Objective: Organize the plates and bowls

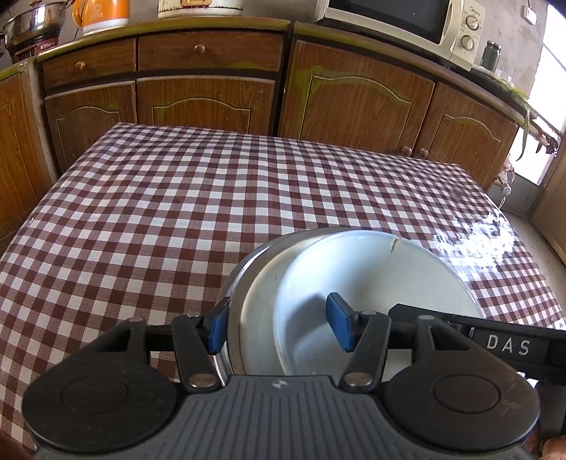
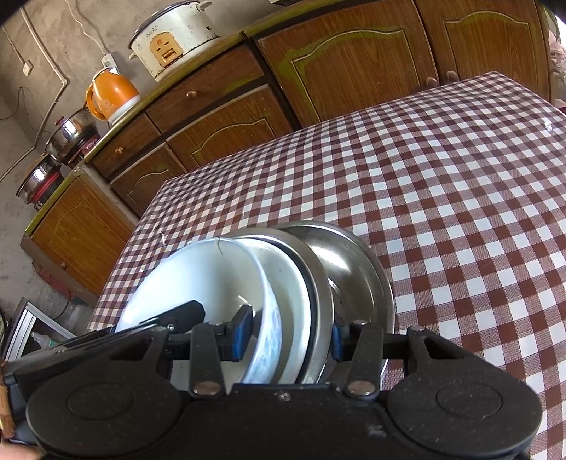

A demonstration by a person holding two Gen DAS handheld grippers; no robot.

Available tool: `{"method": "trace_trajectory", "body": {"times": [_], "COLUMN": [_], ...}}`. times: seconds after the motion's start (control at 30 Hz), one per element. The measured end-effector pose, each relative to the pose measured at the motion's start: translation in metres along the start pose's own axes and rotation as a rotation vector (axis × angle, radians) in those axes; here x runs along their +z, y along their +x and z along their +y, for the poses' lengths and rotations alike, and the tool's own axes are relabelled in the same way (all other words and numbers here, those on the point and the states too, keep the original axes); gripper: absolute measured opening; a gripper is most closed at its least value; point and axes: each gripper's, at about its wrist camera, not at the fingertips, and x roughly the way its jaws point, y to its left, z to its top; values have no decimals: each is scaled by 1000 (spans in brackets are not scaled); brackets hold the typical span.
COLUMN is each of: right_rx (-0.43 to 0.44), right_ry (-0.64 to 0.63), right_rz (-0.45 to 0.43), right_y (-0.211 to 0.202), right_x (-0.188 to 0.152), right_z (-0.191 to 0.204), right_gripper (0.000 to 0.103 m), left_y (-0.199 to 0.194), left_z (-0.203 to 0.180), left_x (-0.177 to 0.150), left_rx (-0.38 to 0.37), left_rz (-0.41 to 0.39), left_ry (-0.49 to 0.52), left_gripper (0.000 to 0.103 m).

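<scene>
A nested stack of dishes is held above the checkered table (image 1: 177, 198). A white bowl with a cracked rim (image 1: 371, 283) sits inside a steel plate (image 1: 254, 311). My left gripper (image 1: 279, 327) is shut on the stack's near rim, one blue pad outside the steel, one inside the white bowl. In the right wrist view the white bowl (image 2: 198, 279), a second white dish (image 2: 290, 300) and steel plates (image 2: 350, 272) stand on edge. My right gripper (image 2: 288, 338) is shut on that stack's rim. The other gripper's black finger shows in each view.
Wooden cabinets (image 1: 212, 102) run along the far side of the table. On the counter stand a microwave (image 1: 406, 21), an orange kettle (image 2: 111, 92), a rice cooker (image 2: 173, 39) and steel pots (image 2: 67, 134). The table's left edge (image 2: 120, 262) drops to the floor.
</scene>
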Motion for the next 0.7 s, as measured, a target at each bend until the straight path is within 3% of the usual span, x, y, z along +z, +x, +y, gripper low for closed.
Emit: {"method": "trace_trajectory", "body": {"times": [0.63, 0.7], "right_rx": [0, -7], "right_ry": [11, 5], "right_rz": [21, 25], "right_y": [17, 19], "right_x": [-1, -2], "right_z": [-11, -11], "right_gripper": [53, 52], "left_y": [18, 20], "left_z": [5, 4], "left_x": [-2, -3], "left_rx": [-4, 8], "left_rz": [26, 25], "left_ry": [-3, 10], "left_gripper": [58, 53]}}
